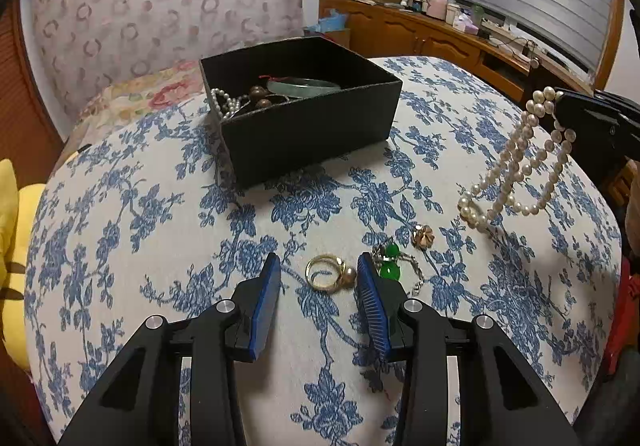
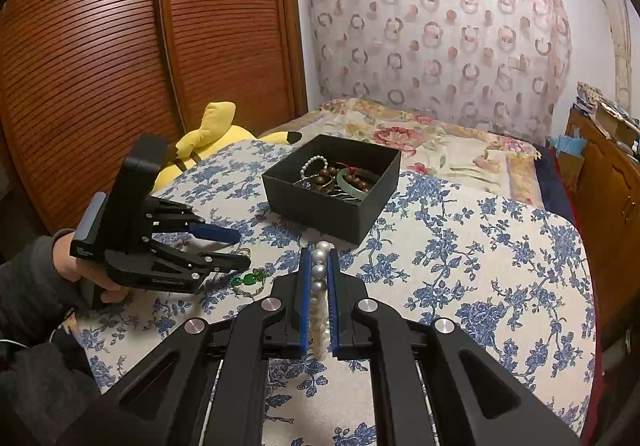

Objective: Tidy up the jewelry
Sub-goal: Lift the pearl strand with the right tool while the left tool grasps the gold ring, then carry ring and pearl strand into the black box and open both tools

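Observation:
A gold ring with a pearl (image 1: 326, 273) lies on the blue-flowered cloth between the blue pads of my left gripper (image 1: 319, 258). The pads stand on either side of it without pressing, so the gripper is open. Just right of it lie a green pendant on a chain (image 1: 390, 262) and a gold flower piece (image 1: 422, 236). My right gripper (image 2: 319, 252) is shut on a pearl necklace (image 1: 516, 165), which hangs from it in loops above the cloth. Farther back stands a black box (image 1: 304, 125) holding a pearl strand, brown beads and a jade bangle (image 2: 354, 181).
The flowered cloth covers a small table (image 2: 480, 266) whose edges fall away left and right. A yellow plush toy (image 2: 216, 133) lies behind it beside the wooden wardrobe doors (image 2: 120, 65). A bed (image 2: 440, 141) and a cluttered wooden dresser (image 1: 440, 29) stand beyond.

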Motion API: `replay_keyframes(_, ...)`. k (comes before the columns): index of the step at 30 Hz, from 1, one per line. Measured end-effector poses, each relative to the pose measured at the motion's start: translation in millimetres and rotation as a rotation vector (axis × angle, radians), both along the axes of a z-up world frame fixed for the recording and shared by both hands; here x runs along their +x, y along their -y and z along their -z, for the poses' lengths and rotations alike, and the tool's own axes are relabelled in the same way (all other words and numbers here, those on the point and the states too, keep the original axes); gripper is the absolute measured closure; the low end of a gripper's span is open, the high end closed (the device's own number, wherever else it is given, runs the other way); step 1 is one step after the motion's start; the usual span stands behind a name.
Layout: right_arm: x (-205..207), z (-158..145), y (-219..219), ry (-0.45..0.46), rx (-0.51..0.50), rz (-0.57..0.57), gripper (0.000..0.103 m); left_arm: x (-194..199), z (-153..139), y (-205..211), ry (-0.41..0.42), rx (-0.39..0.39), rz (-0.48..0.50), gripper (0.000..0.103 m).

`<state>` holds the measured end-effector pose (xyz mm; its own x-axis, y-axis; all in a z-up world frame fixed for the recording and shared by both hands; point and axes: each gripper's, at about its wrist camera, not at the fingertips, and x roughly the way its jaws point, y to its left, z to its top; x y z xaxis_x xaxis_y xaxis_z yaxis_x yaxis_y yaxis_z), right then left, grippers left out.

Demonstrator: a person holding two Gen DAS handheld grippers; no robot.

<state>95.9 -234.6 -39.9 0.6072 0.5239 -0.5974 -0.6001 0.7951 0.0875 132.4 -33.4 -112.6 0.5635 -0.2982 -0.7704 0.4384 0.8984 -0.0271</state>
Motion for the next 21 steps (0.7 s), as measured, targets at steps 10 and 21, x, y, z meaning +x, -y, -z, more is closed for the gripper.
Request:
replay_keyframes(10, 3.4, -8.7, -0.9, 0.024, 0.004, 0.000, 0.094, -0.8, -2.2, 0.8, 0.005, 0.002, -0.002, 0.079)
replay_keyframes(21, 27.5, -45.8, -8.5, 0.096, 0.028, -0.027, 0.094, 6.0, -42.7, -4.1, 0.090, -0.065, -0.034, 0.079)
